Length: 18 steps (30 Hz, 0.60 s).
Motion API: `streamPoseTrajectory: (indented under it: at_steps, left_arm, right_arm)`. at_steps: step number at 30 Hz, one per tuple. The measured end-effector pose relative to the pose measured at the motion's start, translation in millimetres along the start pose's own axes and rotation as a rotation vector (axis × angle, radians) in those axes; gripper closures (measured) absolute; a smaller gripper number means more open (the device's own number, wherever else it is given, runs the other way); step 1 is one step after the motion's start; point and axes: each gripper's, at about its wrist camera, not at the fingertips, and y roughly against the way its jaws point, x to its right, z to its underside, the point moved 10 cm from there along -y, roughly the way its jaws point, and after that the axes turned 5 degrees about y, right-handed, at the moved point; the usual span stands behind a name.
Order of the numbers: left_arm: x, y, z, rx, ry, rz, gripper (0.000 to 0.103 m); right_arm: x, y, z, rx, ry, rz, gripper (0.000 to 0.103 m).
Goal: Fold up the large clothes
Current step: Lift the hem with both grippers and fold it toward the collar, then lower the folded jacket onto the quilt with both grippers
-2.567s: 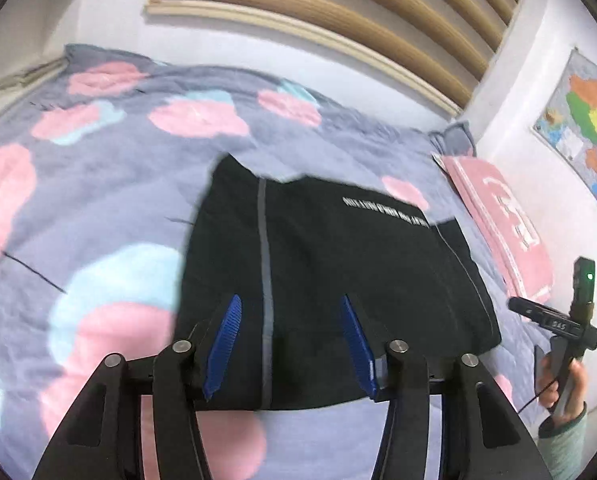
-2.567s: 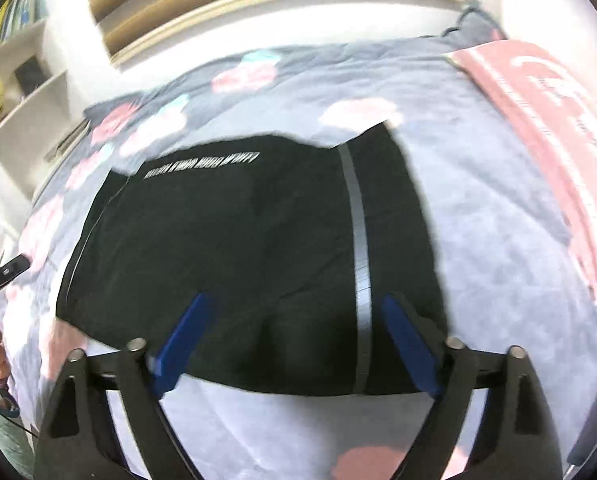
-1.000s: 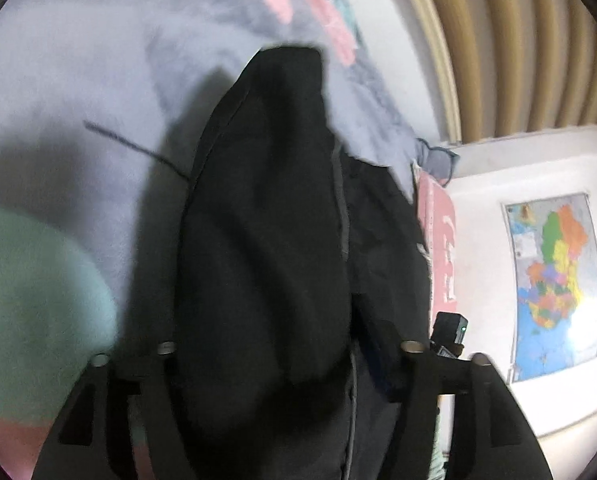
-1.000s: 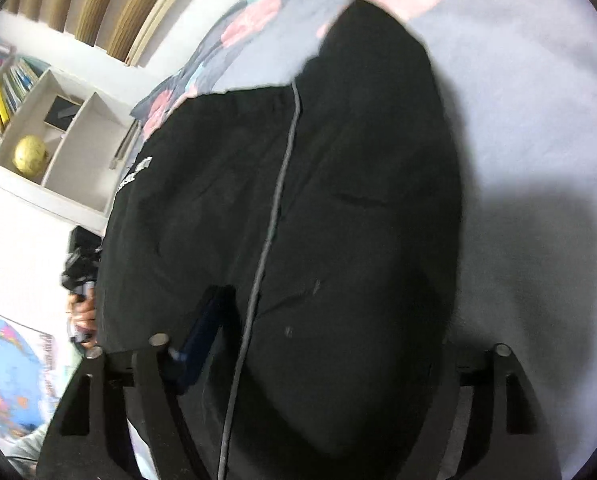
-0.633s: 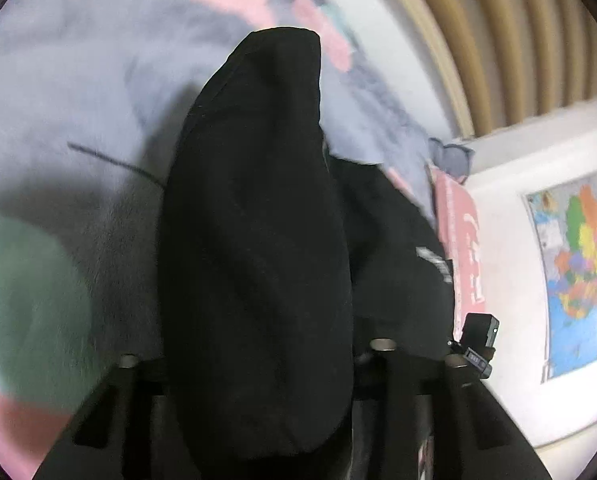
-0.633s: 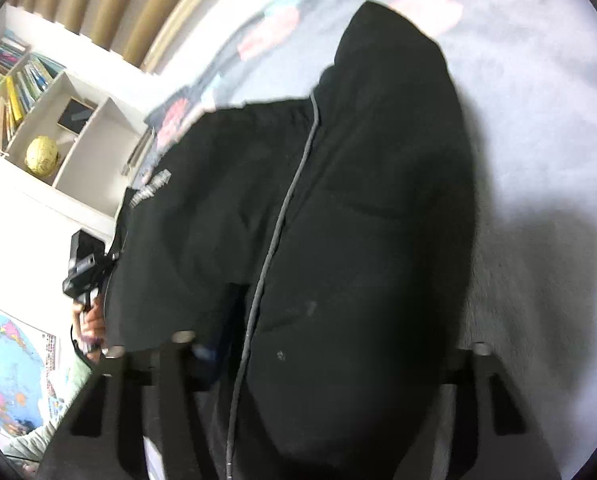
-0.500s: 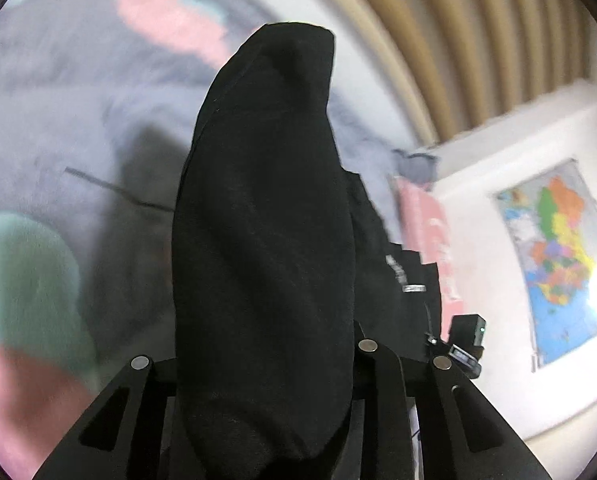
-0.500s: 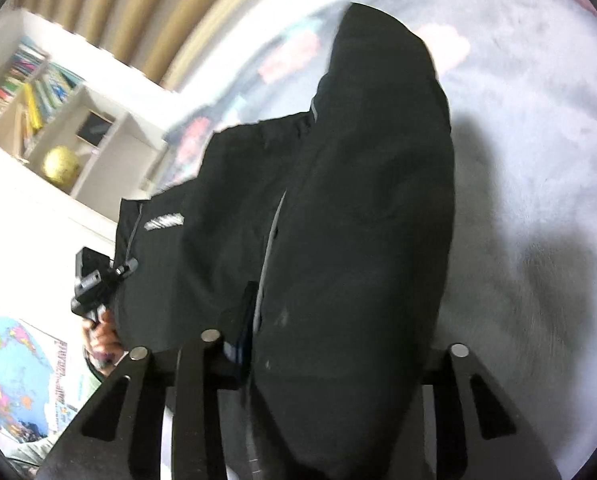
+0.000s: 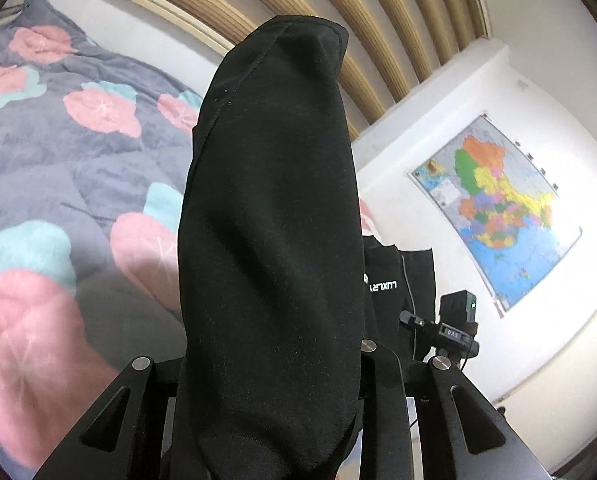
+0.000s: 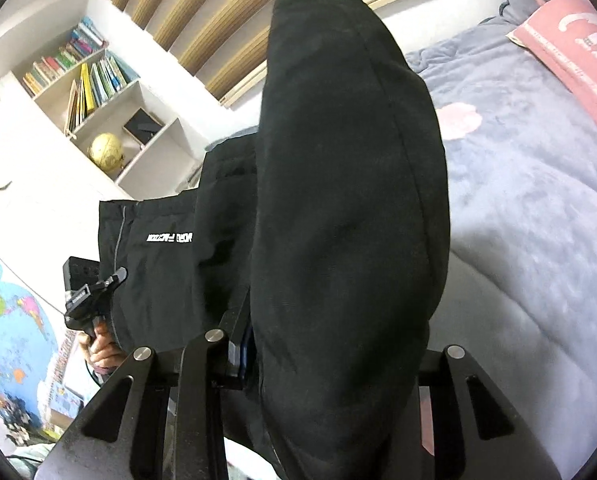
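Note:
A large black garment [image 9: 270, 220] with white lettering hangs in the air above the bed. In the left wrist view a thick fold of it bulges up between the jaws of my left gripper [image 9: 270, 360], which is shut on the cloth; its fingers are hidden. In the right wrist view the black garment [image 10: 346, 200] fills the jaws of my right gripper [image 10: 330, 360] the same way, and only one blue pad [image 10: 242, 344] shows, pressed to the fabric. The rest of the cloth spans between the two grippers. Each view shows the other handset at its edge, with a hand [image 10: 102, 348] on one.
Below lies a grey bedspread [image 9: 58, 152] with pink and teal flowers, and a pink pillow [image 10: 570, 48] at the head. A slatted wooden headboard [image 9: 378, 40] runs behind. A white bookshelf [image 10: 98, 92] with a globe stands on one wall, a map [image 9: 494, 212] on another.
Both grippers closed on the near hem of the garment that lay flat on the bed, then rose with it. The cloth now hangs clear of the bedspread, and the views tilted up toward the walls.

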Motion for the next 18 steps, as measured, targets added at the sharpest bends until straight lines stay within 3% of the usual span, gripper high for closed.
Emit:
streamPoseTrajectory:
  at_steps: [3,7,9,10,11,13,14,16,18]
  left_arm:
    - [-16.8,2.6,23.4,-0.036,0.054,-0.011,0.073]
    - [-64.0,-15.3,71.4,-0.139,0.112,-0.084,0.071]
    - [-109.6,-29.8,96.9,-0.176,0.196,-0.151,0.069]
    - [-131.8,-31.4,102.3,-0.164,0.234,-0.184,0.068]
    - [-155.4,-32.1,105.3,-0.146,0.287,-0.179,0.063]
    - [-186.8,-31.5,110.3,-0.133,0.434,-0.058,0.055]
    - [-195.1,-31.9,113.8,-0.153,0.451,-0.051,0.043]
    - [-198.9,-29.2,116.0,-0.184,0.412,-0.08,0.041]
    - [-190.0,-18.5,107.9,-0.172,0.32,-0.169,0.041]
  right_arm:
    - [13.6,-2.9,32.5,-0.052,-0.066,0.01,0.063]
    - [55.7,-35.4,85.1,-0.159,-0.132,0.1,0.063]
    - [91.3,-52.4,110.7,-0.201,-0.107,0.244,0.062]
    - [105.3,-58.3,119.0,-0.207,-0.093,0.287,0.051]
    - [118.5,-63.5,128.0,-0.195,-0.13,0.257,0.047]
    - [130.7,-61.8,135.8,-0.156,-0.25,0.168,0.038]
    - [135.3,-57.4,138.6,-0.142,-0.294,0.146,0.035]
    - [135.6,-47.3,138.0,-0.127,-0.302,0.16,0.034]
    - [133.4,-33.4,136.2,-0.126,-0.251,0.238,0.033]
